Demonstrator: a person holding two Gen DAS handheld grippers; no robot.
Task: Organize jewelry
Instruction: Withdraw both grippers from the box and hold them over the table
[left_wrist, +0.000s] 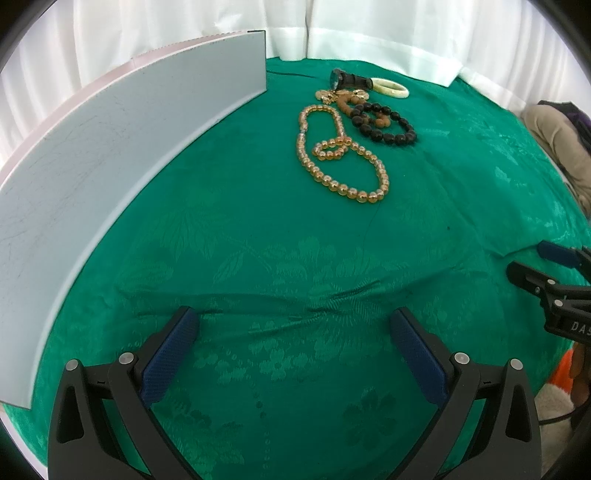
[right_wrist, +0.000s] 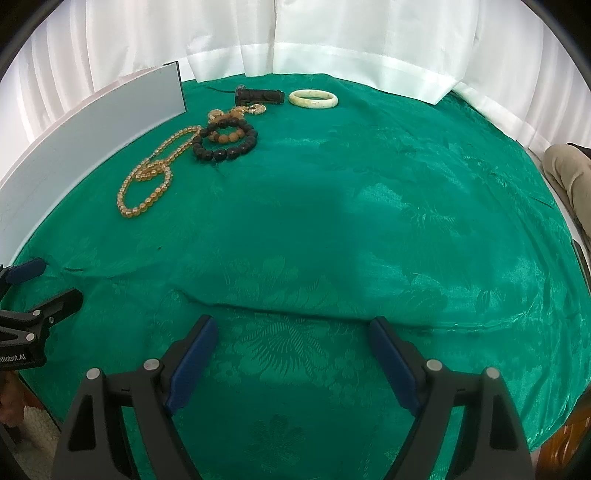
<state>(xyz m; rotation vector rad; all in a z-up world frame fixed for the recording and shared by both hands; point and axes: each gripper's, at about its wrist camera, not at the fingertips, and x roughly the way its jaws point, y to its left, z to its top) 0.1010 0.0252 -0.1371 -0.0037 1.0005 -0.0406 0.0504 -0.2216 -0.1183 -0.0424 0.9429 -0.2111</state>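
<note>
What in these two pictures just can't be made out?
- Inside of the pale grey box: both views show only its outer wall.
- Small gold piece: too small in both views, partly behind the brown bead bracelet.
- Face of the black wristwatch: too small and side-on.

Bead necklace (left_wrist: 340, 155) right of panel (left_wrist: 110, 155)

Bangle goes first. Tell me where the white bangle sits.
The white bangle lies at the cloth's far edge, right of the black watch, apart from the beads.
</note>
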